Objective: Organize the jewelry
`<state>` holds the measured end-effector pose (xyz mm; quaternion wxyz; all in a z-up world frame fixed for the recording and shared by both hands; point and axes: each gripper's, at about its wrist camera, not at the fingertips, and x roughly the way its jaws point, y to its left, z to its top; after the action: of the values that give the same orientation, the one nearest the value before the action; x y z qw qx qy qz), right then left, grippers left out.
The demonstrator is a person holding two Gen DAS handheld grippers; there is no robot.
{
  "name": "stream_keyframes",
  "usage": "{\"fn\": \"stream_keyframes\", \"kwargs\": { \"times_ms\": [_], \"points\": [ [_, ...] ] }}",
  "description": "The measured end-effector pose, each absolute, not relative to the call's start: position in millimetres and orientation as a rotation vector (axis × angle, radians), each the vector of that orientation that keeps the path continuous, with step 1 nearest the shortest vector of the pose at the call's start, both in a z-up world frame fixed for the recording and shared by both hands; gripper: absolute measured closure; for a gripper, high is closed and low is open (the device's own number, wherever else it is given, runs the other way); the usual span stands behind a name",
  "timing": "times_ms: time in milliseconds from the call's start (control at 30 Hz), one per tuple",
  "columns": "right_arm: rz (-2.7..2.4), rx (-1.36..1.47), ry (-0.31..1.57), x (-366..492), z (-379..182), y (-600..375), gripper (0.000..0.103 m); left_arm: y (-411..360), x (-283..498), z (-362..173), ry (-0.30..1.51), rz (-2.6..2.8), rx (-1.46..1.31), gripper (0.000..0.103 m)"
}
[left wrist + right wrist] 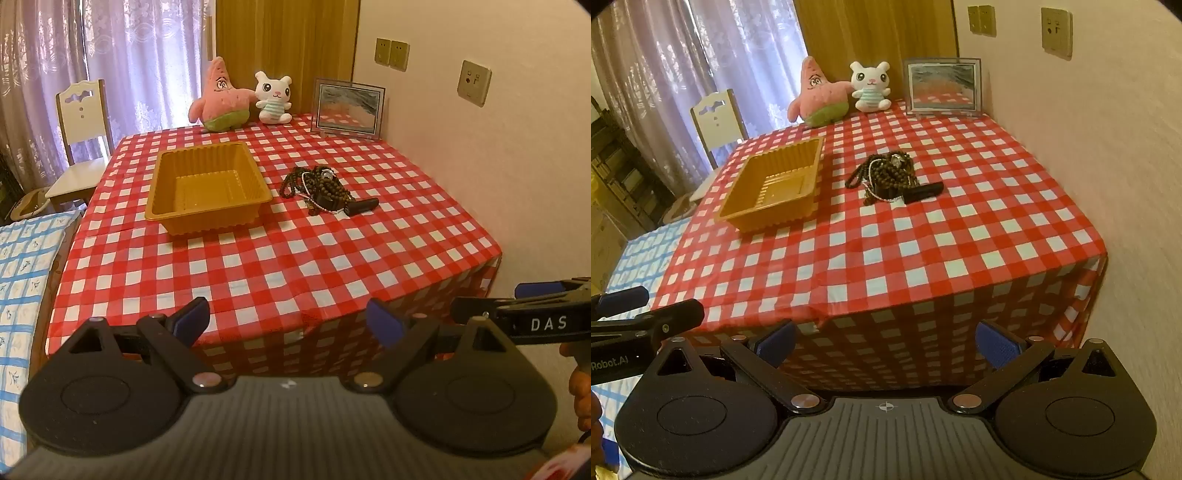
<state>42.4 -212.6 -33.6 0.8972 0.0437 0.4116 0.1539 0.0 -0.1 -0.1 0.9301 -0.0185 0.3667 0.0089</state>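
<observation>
A pile of jewelry (pixel 320 188), dark bead strings, a thin white strand and a black watch-like strap, lies on the red checked table right of centre; it also shows in the right wrist view (pixel 892 179). An empty orange plastic tray (pixel 207 186) stands left of it, also in the right wrist view (pixel 772 184). My left gripper (pixel 288 319) is open and empty, held before the table's front edge. My right gripper (pixel 884 341) is open and empty, also short of the front edge. Each gripper's side shows in the other's view.
A pink star plush (pixel 219 98), a white bunny plush (pixel 274 98) and a framed picture (pixel 348 109) stand along the table's far edge. A wall (pixel 480 166) runs along the right side. A white chair (pixel 83 147) and a blue-patterned bed (pixel 22 280) are left.
</observation>
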Motion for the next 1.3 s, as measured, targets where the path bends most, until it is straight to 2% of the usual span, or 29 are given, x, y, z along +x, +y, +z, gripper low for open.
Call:
{"fn": "stream_keyframes", "kwargs": {
  "times_ms": [1300],
  "points": [
    [0.317,0.099,0.847,50.2,-33.1,-211.1,0.000,-3.6,2.7,0.7,0.752,0.012,-0.043,0.012]
  ]
}}
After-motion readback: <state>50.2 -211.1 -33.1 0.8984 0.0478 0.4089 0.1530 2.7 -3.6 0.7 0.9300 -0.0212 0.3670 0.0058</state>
